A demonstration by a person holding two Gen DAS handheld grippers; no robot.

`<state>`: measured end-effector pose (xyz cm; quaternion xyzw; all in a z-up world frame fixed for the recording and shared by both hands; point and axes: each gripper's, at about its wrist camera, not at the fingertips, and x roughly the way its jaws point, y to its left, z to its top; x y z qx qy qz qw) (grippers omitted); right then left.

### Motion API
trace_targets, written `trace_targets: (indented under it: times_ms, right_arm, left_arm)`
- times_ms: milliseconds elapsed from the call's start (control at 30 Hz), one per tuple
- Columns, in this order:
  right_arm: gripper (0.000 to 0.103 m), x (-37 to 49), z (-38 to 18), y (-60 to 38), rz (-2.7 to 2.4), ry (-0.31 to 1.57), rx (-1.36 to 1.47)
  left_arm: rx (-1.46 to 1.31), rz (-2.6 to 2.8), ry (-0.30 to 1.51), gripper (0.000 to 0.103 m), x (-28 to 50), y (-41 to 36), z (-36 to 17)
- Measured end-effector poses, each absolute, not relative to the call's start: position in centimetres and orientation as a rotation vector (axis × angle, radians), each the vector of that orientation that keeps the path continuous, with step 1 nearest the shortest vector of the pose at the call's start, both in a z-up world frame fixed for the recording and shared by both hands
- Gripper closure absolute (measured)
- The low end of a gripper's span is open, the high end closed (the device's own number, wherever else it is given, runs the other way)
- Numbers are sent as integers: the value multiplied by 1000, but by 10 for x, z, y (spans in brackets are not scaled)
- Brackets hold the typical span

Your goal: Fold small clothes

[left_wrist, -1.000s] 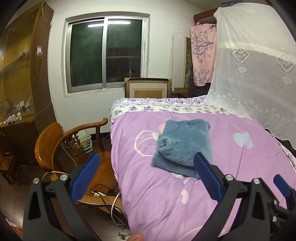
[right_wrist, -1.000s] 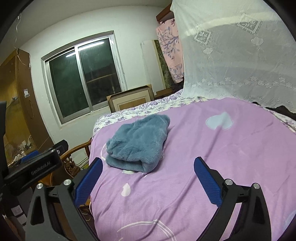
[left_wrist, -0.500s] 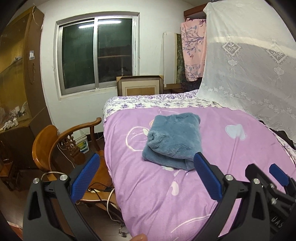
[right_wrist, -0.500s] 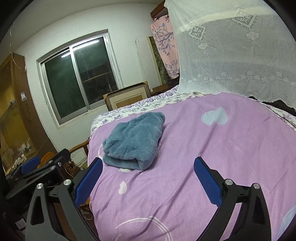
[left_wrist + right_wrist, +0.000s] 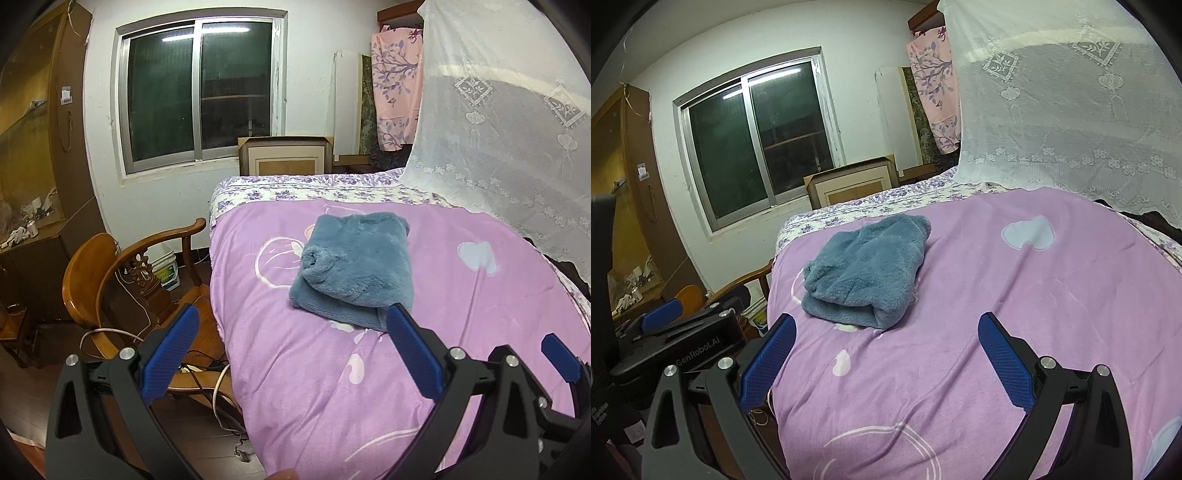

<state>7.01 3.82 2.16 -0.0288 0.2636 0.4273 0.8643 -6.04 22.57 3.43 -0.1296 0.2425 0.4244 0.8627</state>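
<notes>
Folded blue fleece garment (image 5: pixel 354 266) rests on the purple bed cover (image 5: pixel 461 332). My left hand-held gripper (image 5: pixel 291 354) and right hand-held gripper (image 5: pixel 886 354) hang released, clear of it. Risk: a snagging finger would undo the loose top fold.

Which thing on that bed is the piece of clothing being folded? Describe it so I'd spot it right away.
Find the bed with the purple cover. On it, toward the side nearest the wooden chair, lies a blue fleece garment folded into a thick bundle. It is the only fuzzy, raised item there; the pale shapes around it are flat prints.
</notes>
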Motion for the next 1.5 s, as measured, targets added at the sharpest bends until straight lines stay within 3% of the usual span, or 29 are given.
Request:
trace_targets:
  times_ms: [1500]
  right_arm:
    - [3,77,21,33,899,578,-27]
  left_arm:
    - [-283,871,571,4,-54,222,28]
